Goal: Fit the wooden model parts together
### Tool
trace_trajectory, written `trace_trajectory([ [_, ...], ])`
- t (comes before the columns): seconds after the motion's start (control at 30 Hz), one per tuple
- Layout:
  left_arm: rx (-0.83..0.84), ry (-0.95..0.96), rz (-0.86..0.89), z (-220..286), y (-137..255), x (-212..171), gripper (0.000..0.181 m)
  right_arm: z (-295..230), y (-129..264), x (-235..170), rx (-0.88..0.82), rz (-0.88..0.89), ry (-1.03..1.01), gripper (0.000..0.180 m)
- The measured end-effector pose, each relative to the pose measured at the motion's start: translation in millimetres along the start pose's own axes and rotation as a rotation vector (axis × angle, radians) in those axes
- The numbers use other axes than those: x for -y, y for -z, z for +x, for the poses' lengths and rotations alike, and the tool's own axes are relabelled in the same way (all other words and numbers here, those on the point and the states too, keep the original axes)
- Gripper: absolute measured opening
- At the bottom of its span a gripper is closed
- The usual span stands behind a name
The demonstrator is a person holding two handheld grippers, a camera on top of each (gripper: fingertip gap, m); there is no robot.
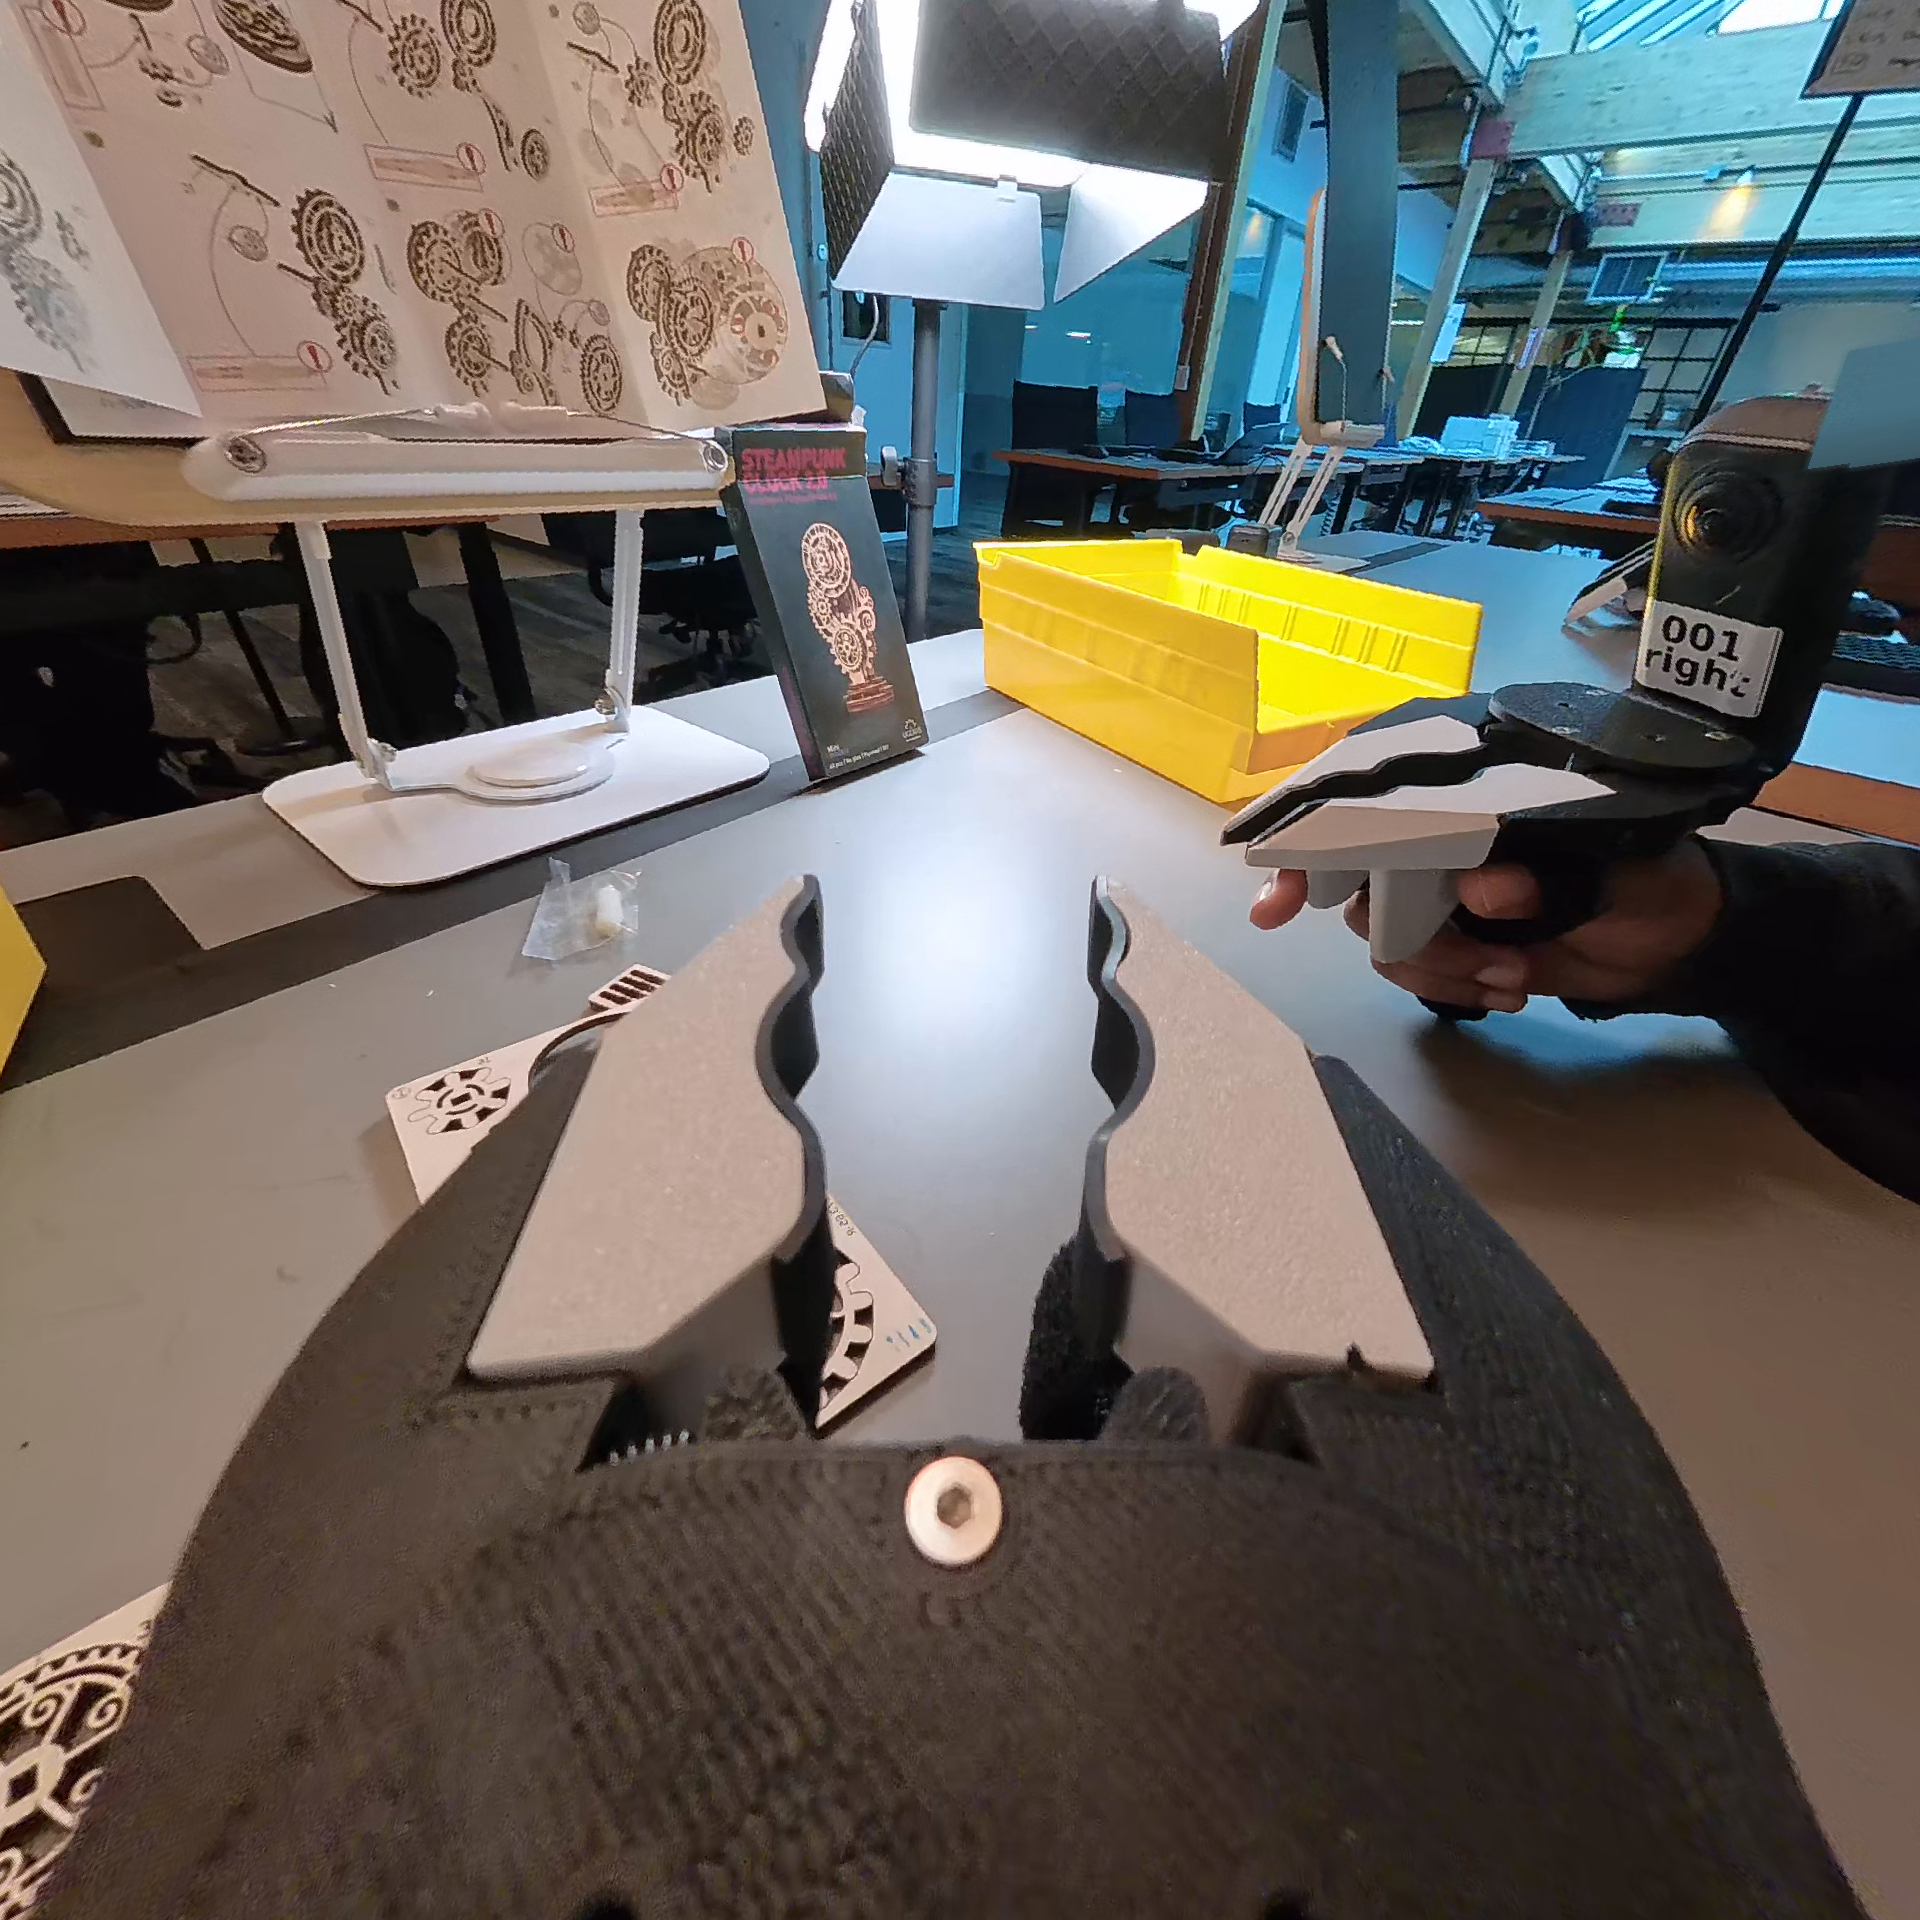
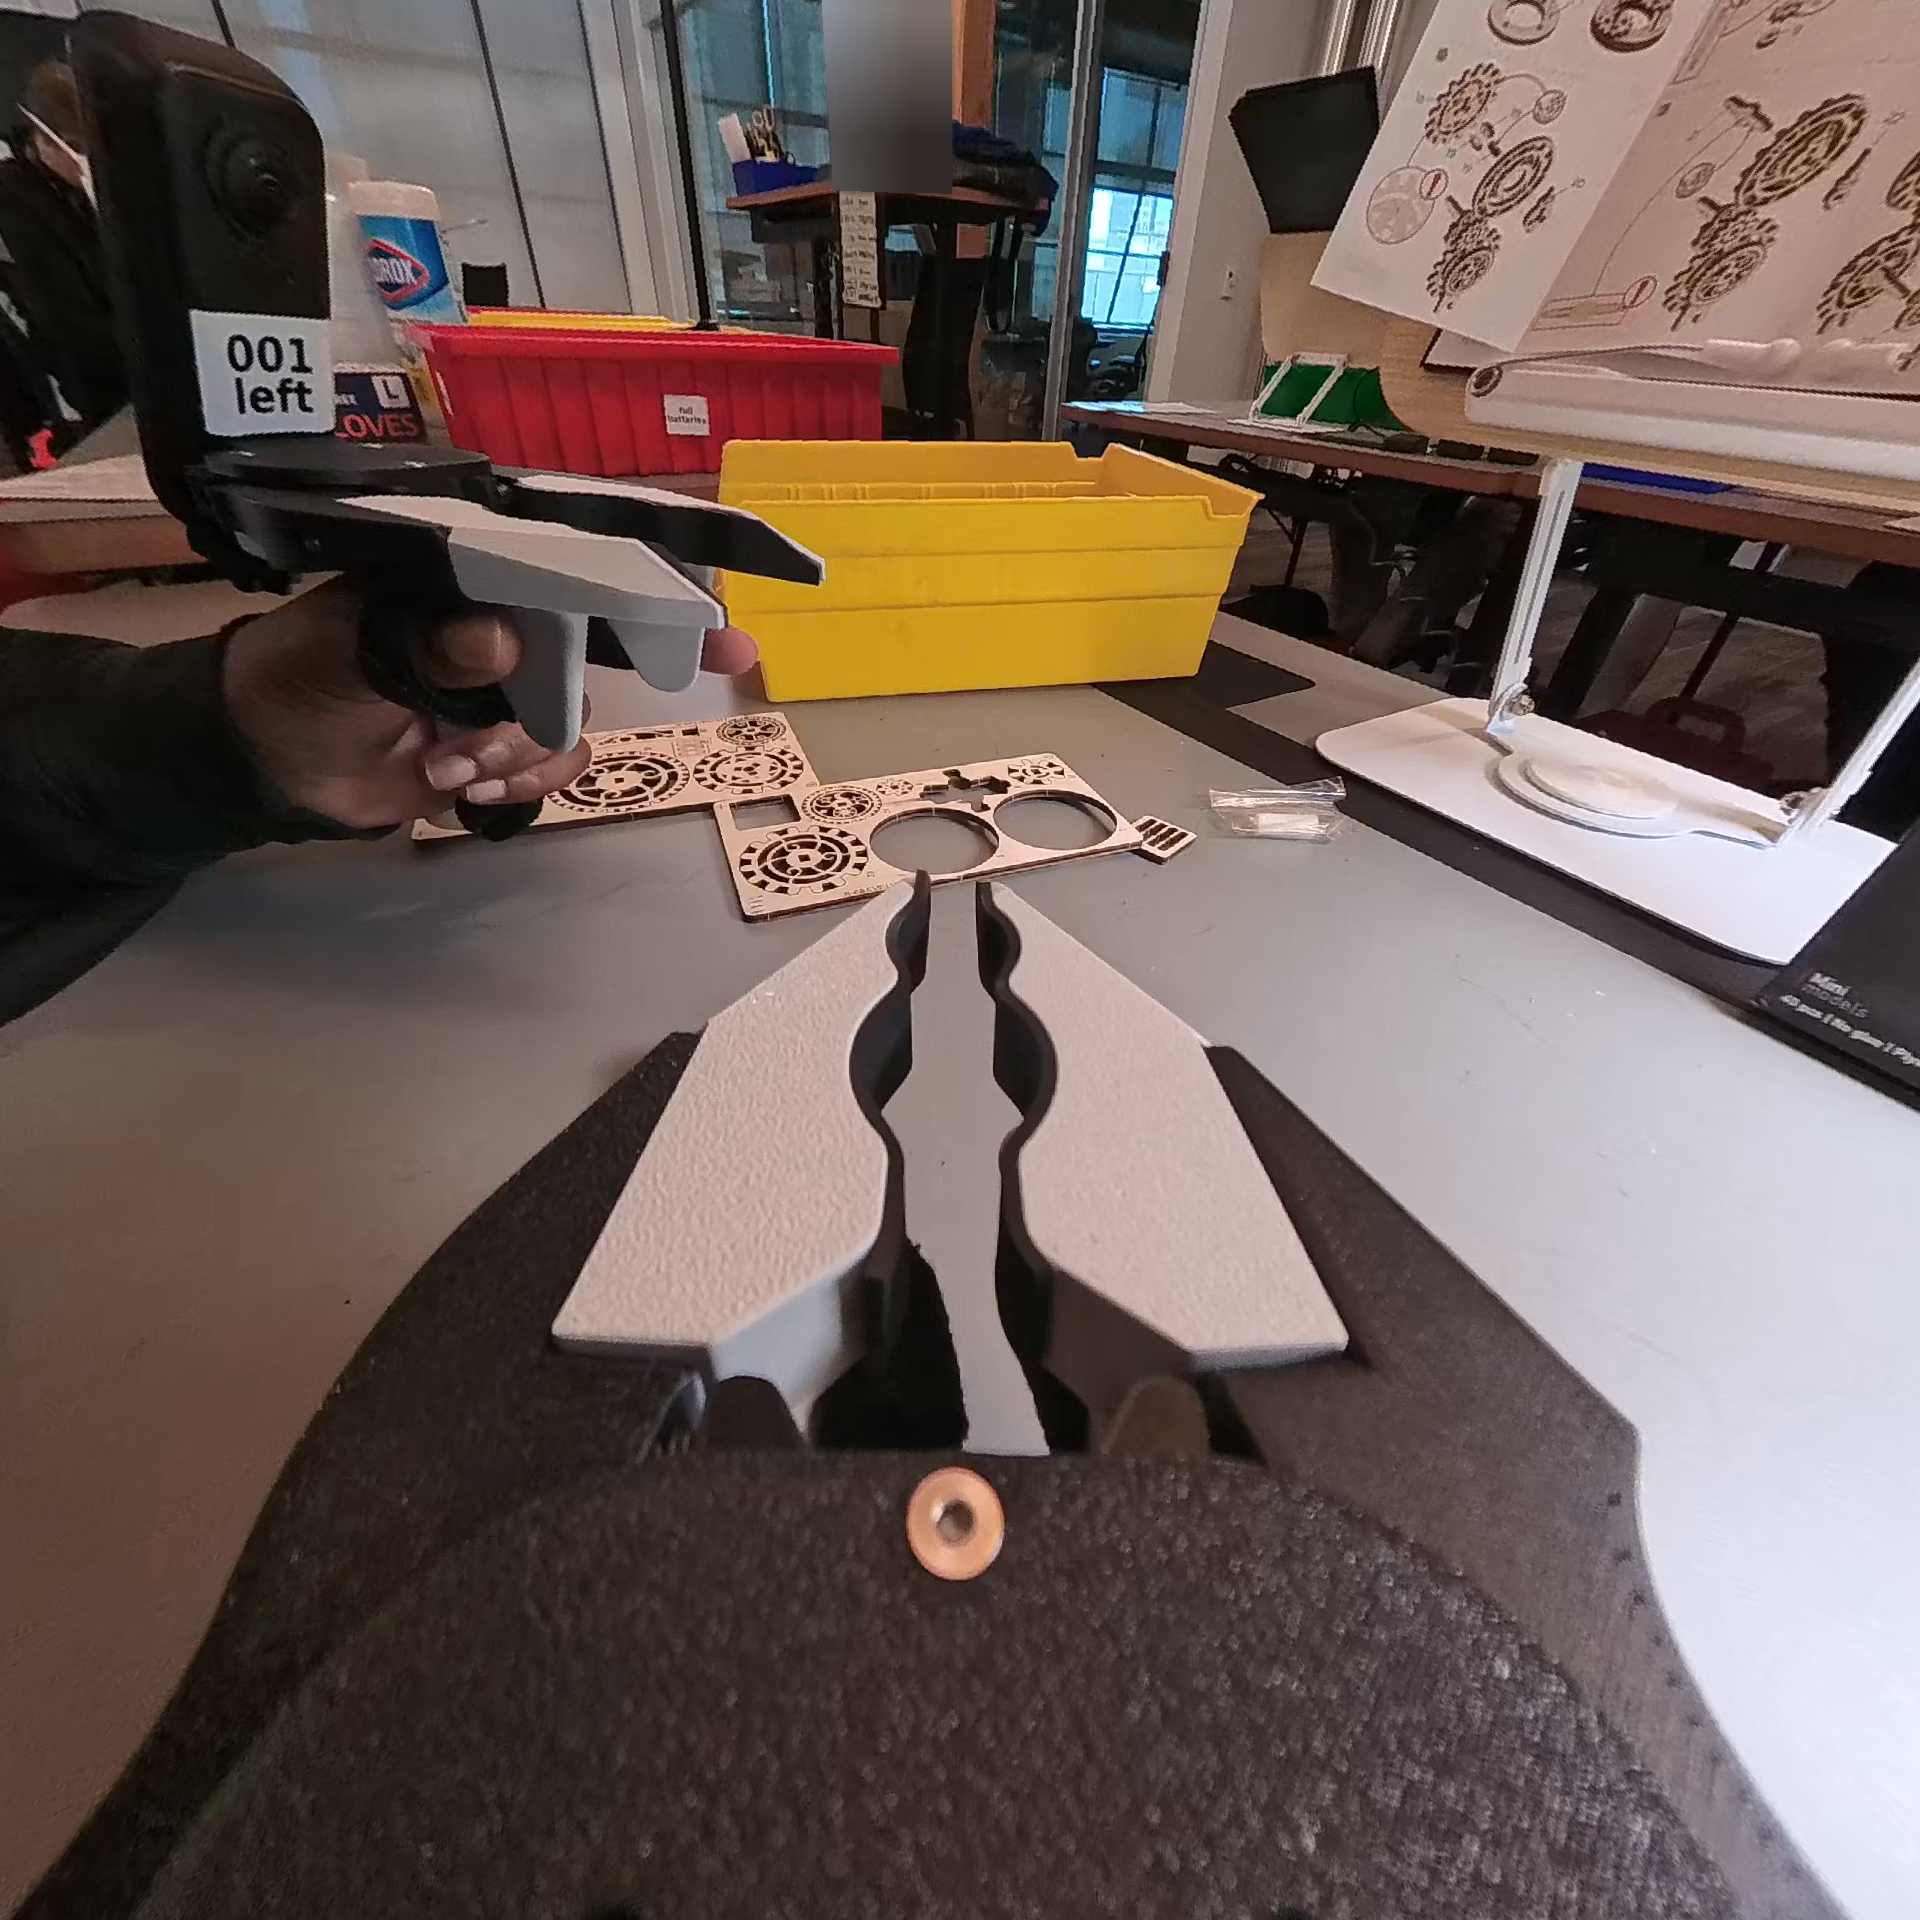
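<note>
Two flat laser-cut wooden sheets with gear parts lie on the grey table: one (image 2: 675,774) under the person's left hand, and one with two round holes (image 2: 935,831) just beyond my right fingertips. My left gripper (image 1: 956,904) is open and empty, held above the holed sheet (image 1: 457,1101), which its left finger mostly hides. It also shows in the right wrist view (image 2: 769,592). My right gripper (image 2: 951,888) is shut with nothing in it, low over the table. It shows from the side in the left wrist view (image 1: 1257,831).
A small clear bag of parts (image 2: 1278,816) lies right of the sheets. A yellow bin (image 2: 977,582) stands behind them, a red bin (image 2: 644,395) farther back. An instruction booklet (image 1: 416,208) rests on a white stand (image 1: 520,790). A black model box (image 1: 821,603) leans beside it.
</note>
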State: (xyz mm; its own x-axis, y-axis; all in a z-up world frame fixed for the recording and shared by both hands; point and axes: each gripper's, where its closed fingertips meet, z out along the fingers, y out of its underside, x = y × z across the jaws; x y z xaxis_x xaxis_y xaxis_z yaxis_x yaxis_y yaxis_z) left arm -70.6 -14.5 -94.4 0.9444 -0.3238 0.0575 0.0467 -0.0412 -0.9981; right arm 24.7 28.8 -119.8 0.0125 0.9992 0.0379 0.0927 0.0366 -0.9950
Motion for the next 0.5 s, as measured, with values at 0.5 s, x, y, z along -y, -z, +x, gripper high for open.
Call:
trace_trajectory([
  [0.5,-0.001,0.005,0.003,-0.2,-0.1,0.2,0.050,-0.7,-0.4,-0.2,0.005,-0.002,0.000,0.006],
])
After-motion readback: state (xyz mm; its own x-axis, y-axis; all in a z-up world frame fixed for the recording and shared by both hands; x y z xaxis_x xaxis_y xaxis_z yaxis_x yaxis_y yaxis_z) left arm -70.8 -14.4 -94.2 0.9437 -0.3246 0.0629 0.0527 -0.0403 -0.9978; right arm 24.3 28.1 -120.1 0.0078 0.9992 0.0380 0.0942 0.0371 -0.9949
